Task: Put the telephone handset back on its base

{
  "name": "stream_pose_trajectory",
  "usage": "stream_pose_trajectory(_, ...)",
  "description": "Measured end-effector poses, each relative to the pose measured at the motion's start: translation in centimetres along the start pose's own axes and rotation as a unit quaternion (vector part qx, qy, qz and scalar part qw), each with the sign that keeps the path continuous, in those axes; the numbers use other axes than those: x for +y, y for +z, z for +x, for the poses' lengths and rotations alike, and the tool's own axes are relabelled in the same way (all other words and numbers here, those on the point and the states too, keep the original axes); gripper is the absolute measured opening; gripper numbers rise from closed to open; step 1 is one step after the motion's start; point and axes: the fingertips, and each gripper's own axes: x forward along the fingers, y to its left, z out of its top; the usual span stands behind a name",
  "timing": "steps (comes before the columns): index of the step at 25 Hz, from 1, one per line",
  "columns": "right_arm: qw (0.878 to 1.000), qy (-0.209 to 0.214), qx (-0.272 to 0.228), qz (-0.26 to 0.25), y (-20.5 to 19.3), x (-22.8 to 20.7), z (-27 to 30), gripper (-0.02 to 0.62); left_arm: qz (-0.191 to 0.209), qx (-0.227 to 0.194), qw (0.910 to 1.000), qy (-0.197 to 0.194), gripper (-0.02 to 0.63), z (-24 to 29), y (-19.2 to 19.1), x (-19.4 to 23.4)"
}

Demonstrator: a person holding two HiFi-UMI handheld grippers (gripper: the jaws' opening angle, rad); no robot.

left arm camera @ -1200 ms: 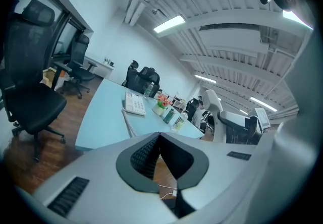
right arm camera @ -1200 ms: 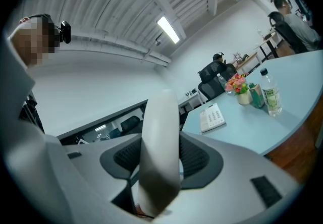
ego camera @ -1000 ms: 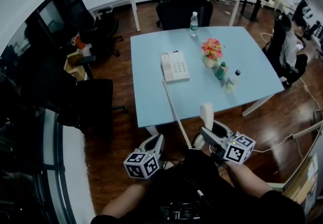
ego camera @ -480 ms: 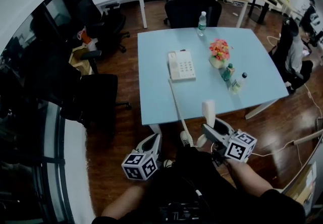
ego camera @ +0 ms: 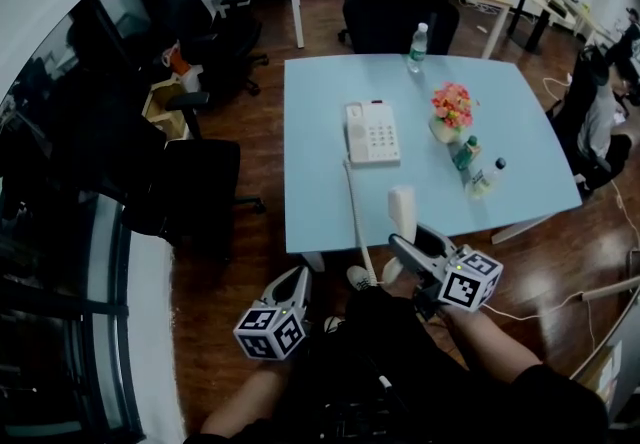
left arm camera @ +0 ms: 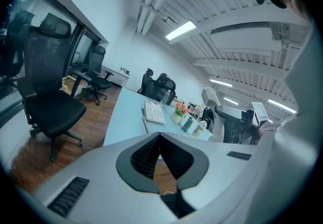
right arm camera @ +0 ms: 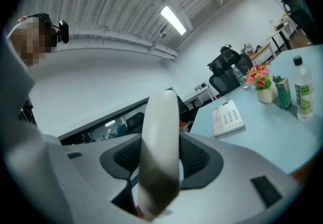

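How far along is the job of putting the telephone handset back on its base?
Done: the right hand-held gripper is clamped on the handset. In hand: the handset is held upright by the table's near edge, cord running to the base. Left: seating it on the base, whose cradle is empty. The left hand-held gripper is shut and empty.

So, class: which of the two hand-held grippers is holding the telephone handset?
The right hand-held gripper: its jaws clamp the white telephone handset. The left hand-held gripper has its jaws together on nothing.
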Motion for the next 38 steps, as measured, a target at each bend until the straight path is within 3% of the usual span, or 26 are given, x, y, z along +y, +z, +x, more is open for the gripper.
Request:
stream_pose_trajectory(3,1.0,-0.002,0.011,0.004,0.8,-1.4,1.6,0.236,-0.004,-0.004,1.0,0.007,0.001,1.5,1.2,0.7)
stream_pose_trajectory(15,0.992,-0.089,0.072,0.052,6.3,-13.9,12.4,0.236,-0.007,-0.036,0.9976,0.059,0.002,8.6,9.3,3.0)
stream_pose_trajectory(25,0.97,-0.199,0.126,0.06,6.5,-27.4,26.1,0.236,-0.002,-0.033,0.9939,0.105,0.002,11.4,11.7,3.7)
stream_pose_trajectory(38,0.949,-0.252,0.187,0.034,4.7,-32.0,31.2,0.238,-0.013,-0.014,0.9917,0.127,0.002,13.4,12.3,5.0)
